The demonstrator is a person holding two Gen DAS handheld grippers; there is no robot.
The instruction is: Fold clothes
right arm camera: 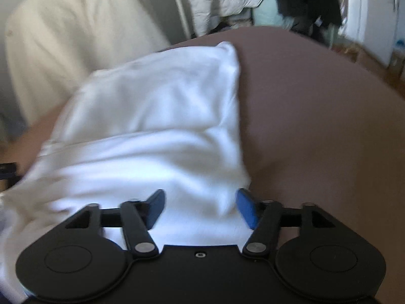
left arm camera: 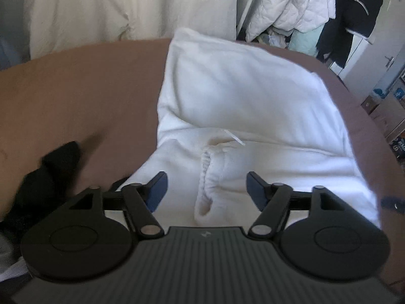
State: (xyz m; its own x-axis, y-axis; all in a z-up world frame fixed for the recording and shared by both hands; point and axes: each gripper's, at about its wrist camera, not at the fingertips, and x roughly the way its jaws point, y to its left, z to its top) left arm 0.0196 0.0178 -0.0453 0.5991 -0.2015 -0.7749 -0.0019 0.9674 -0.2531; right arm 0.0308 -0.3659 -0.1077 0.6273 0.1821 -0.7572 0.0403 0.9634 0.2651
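The white garment (left arm camera: 243, 96) lay partly folded on the brown bed (left arm camera: 76, 88); left gripper (left arm camera: 206, 190) and right gripper (right arm camera: 200, 207) hung released; matched edges would suit best.

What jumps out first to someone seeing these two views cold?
The white garment dominates both views, lying partly folded on the brown bed, with an elastic cuff bunched just ahead of the open left gripper. The right gripper, also open, sits at the garment's near right edge. A black cloth lies at the left, and jackets hang behind.
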